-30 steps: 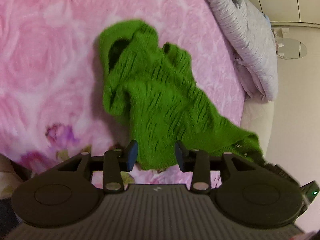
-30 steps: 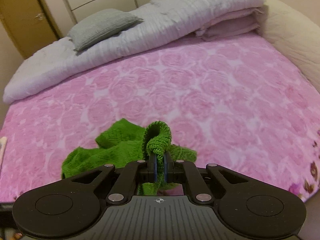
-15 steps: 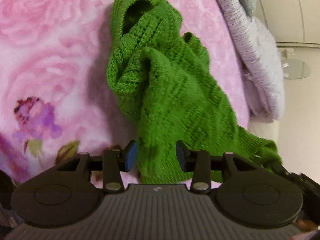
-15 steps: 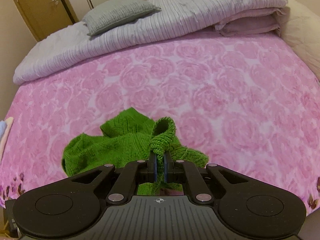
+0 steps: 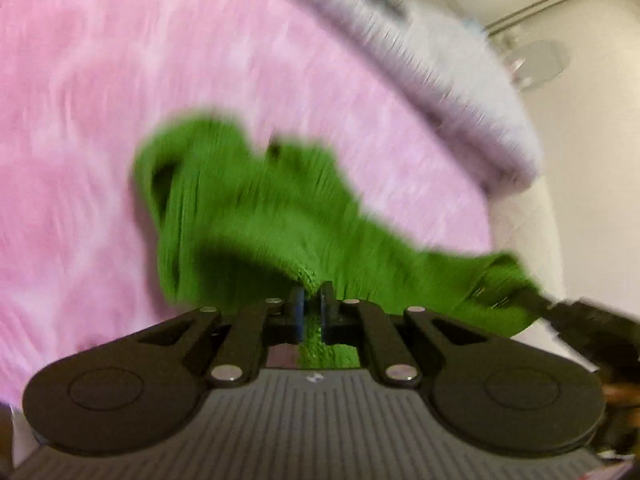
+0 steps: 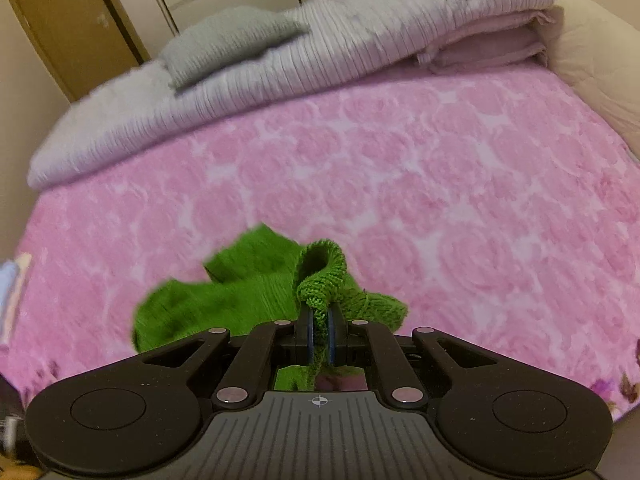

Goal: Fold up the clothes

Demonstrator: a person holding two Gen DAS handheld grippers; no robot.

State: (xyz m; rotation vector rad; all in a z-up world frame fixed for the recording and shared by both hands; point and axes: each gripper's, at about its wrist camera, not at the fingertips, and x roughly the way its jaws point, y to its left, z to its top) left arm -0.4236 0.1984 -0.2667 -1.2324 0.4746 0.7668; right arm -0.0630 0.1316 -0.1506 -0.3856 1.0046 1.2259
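A green knitted garment (image 5: 248, 208) lies crumpled on the pink rose-patterned bedspread (image 5: 72, 128). In the blurred left wrist view my left gripper (image 5: 311, 294) is shut on a fold of the green knit, which bunches up between its pads. The garment stretches to the right, where the other gripper (image 5: 576, 312) holds its far end. In the right wrist view my right gripper (image 6: 320, 316) is shut on a ribbed edge of the same garment (image 6: 248, 280), a loop of knit standing up above the pads.
A grey quilted duvet (image 6: 280, 76) with a grey pillow (image 6: 224, 44) is piled along the far side of the bed. Folded pink bedding (image 6: 488, 52) lies at the back right. Wardrobe doors (image 6: 64, 32) stand behind. A cream bed edge (image 6: 600, 60) curves on the right.
My left gripper closed from open onto the garment's near edge and lifted, blurring its view. The right gripper kept its grip and stayed nearly still; the cloth shifted slightly.
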